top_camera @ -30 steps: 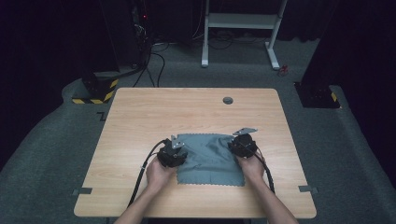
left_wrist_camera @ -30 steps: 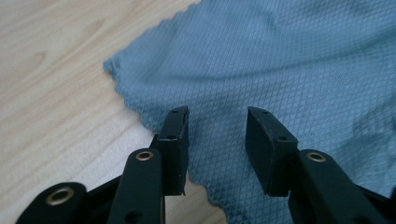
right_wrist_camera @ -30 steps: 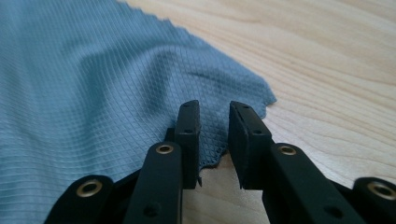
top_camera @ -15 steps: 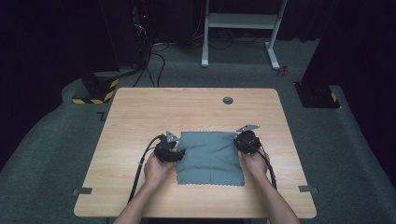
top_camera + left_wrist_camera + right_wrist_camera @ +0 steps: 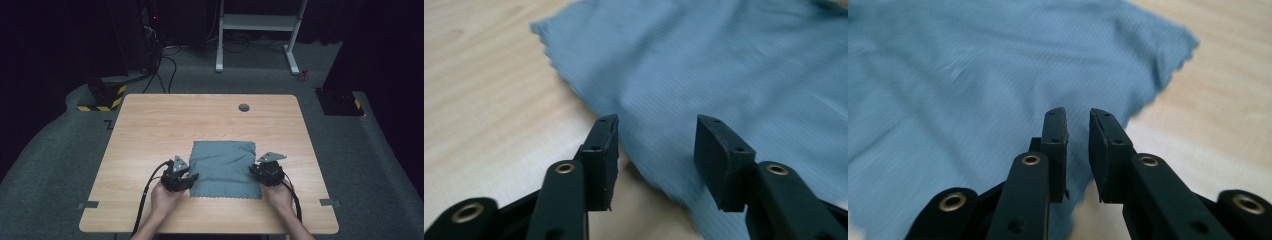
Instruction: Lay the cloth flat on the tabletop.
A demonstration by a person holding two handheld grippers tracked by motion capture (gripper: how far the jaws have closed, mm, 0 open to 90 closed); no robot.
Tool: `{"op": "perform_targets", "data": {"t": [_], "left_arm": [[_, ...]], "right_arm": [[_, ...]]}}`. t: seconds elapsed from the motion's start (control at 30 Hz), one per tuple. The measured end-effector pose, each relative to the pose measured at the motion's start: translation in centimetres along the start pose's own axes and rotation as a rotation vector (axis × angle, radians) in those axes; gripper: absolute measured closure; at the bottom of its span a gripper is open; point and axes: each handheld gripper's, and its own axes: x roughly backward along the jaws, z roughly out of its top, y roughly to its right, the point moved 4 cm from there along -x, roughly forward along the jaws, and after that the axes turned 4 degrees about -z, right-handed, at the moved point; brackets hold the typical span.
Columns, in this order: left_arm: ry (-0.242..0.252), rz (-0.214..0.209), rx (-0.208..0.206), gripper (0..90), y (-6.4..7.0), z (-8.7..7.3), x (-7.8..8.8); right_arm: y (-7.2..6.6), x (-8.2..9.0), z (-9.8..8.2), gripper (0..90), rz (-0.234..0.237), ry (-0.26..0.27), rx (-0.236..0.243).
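Down at the near edge of the table, both hands are in play, one gripper on each side of a grey-blue cloth that lies spread flat on the wood, a little toward the person's side of centre. The left gripper sits at the cloth's left edge with its jaws spread, and they have just been closing in a little; in the left gripper view the scalloped hem runs between the two pads, but nothing is pinched. Over on the right, the right gripper rests at the cloth's right edge. In the right gripper view its jaws stand close together with a thin gap left, hovering over the hem, and no fabric is caught there.

So this looks like the lining-up step: cloth laid out, both tools coming to the side edges for a hold. The next move, I'd say, calls for dipping each tip low enough to nip the hem, both sides gripping evenly so the cloth doesn't skew or bunch.

Farther out, the light wood top is bare but for a round cable port near the far edge. Beyond lies grey carpet, a white desk frame, a yellow-and-black striped base at far left, and dark curtains.
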Motion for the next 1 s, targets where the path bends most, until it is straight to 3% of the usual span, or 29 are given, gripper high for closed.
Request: {"op": "perform_targets", "data": {"t": [0.1, 0.2, 0.3, 0.43, 0.53, 0.63, 0.7, 0.83, 1.0], "left_arm": [[-0.015, -0.017, 0.012, 61.3, 0.6, -0.9, 0.6], [-0.038, -0.006, -0.014, 65.1, 1.0, -1.4, 0.7], [-0.052, 0.023, -0.038, 67.2, 1.3, -1.9, 1.0], [-0.067, 0.065, -0.021, 66.3, 0.9, -2.2, 1.6], [-0.023, 0.023, -0.01, 63.9, 1.7, -2.1, 2.6], [-0.007, -0.008, -0.06, 64.6, 3.1, -2.0, 3.1], [-0.014, -0.014, -0.096, 66.4, 3.9, -2.0, 2.8], [-0.041, -0.05, -0.09, 73.2, 4.3, -2.1, 1.6], [-0.072, -0.057, -0.106, 80.3, 4.5, -2.0, 1.0]], "right_arm": [[-0.4, 0.6, -1.0, 76.9, 0.014, 0.006, 0.012], [-0.7, 0.5, -1.5, 77.2, 0.013, -0.008, 0.022], [-1.0, 0.7, -2.0, 77.3, 0.001, -0.008, 0.042], [-1.2, 1.4, -2.5, 74.8, -0.045, -0.015, 0.076], [-1.0, 2.2, -2.8, 74.6, -0.038, 0.015, 0.063], [-1.5, 3.3, -3.2, 75.3, -0.016, 0.045, 0.053], [-2.0, 3.8, -3.6, 76.0, -0.005, 0.047, 0.071], [-3.0, 4.2, -4.5, 77.4, 0.02, 0.032, 0.098], [-3.4, 4.6, -5.4, 77.5, 0.033, 0.028, 0.095]]}}
